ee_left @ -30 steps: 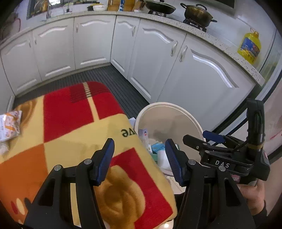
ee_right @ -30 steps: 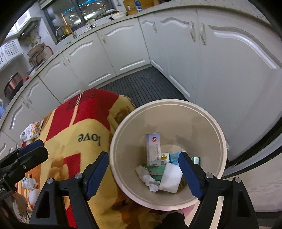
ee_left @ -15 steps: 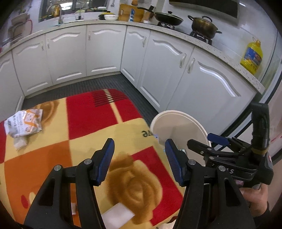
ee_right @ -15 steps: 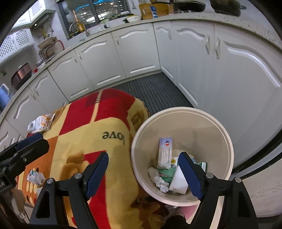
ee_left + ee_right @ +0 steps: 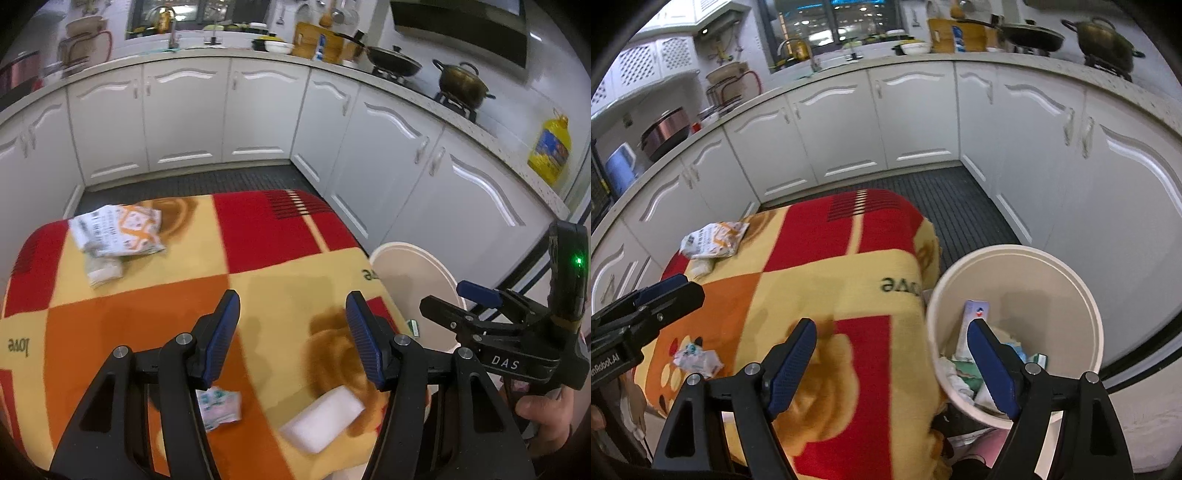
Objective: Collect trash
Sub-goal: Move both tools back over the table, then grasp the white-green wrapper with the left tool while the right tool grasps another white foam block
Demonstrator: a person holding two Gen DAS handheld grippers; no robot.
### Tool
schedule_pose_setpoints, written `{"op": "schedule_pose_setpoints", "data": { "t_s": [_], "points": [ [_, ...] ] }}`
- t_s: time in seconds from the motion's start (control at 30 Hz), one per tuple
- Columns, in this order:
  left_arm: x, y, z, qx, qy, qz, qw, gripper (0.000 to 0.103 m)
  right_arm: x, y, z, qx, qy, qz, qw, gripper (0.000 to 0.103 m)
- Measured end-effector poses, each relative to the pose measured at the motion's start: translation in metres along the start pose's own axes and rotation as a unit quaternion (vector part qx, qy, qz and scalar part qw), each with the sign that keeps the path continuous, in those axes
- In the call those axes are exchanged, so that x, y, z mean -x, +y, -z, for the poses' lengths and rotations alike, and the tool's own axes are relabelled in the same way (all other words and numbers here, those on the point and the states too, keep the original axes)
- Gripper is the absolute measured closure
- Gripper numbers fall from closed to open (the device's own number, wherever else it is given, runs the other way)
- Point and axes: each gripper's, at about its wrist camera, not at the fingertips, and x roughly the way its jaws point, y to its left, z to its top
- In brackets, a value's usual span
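A table under a red, yellow and orange blanket [image 5: 155, 332] carries trash: a crumpled snack wrapper [image 5: 118, 230] and a folded tissue [image 5: 103, 271] at the far left, a small crumpled wrapper [image 5: 218, 406] and a white block [image 5: 321, 417] near the front. My left gripper [image 5: 293, 325] hovers open over the blanket, nothing between its fingers. My right gripper [image 5: 892, 358] is open too, straddling the blanket's edge and the rim of the cream bin [image 5: 1015, 251]. The bin holds a white box [image 5: 975, 314] and crumpled paper. The snack wrapper [image 5: 713, 238] and small wrapper [image 5: 698, 358] also show in the right wrist view.
White kitchen cabinets [image 5: 258, 110] wrap around behind and to the right, with a dark ribbed floor mat [image 5: 960, 206] between them and the table. Pots [image 5: 461, 81] and a yellow oil bottle [image 5: 550, 151] stand on the counter. The bin [image 5: 413, 266] stands off the table's right edge.
Both grippers have moved away from the bin and back over the table. The bin has slid to the right in both views, and the small wrapper and white block have come into sight.
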Motion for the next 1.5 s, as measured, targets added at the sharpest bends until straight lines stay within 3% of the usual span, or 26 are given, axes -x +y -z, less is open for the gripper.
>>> {"op": "schedule_pose_setpoints", "data": {
  "t_s": [0.47,0.7,1.0,1.3,1.37,1.43,1.5],
  "points": [
    [0.042,0.077,0.023,0.063,-0.01,-0.027,0.9976,0.044,-0.002,0.068,0.004,0.057,0.011,-0.03,0.998,0.021],
    [0.051,0.111,0.043,0.096,0.014,-0.026,0.9949,0.039,-0.007,0.092,0.011,0.07,0.033,-0.065,0.995,0.021],
    [0.043,0.097,0.064,0.054,0.05,0.014,0.9972,0.036,-0.011,0.104,0.031,0.076,0.076,-0.095,0.99,0.017],
    [0.004,0.078,0.073,0.014,0.08,0.02,0.9965,0.036,-0.036,0.106,0.057,0.079,0.119,-0.112,0.983,0.016],
    [-0.001,0.075,0.074,0.008,0.077,0.021,0.9968,0.037,-0.04,0.105,0.058,0.083,0.115,-0.12,0.983,0.024],
    [-0.008,0.073,0.074,0.007,0.081,0.029,0.9963,0.045,-0.042,0.105,0.058,0.084,0.114,-0.131,0.981,0.05],
    [-0.014,0.071,0.075,0.004,0.09,0.029,0.9955,0.08,-0.039,0.103,0.058,0.081,0.106,-0.137,0.982,0.051]
  ]
}}
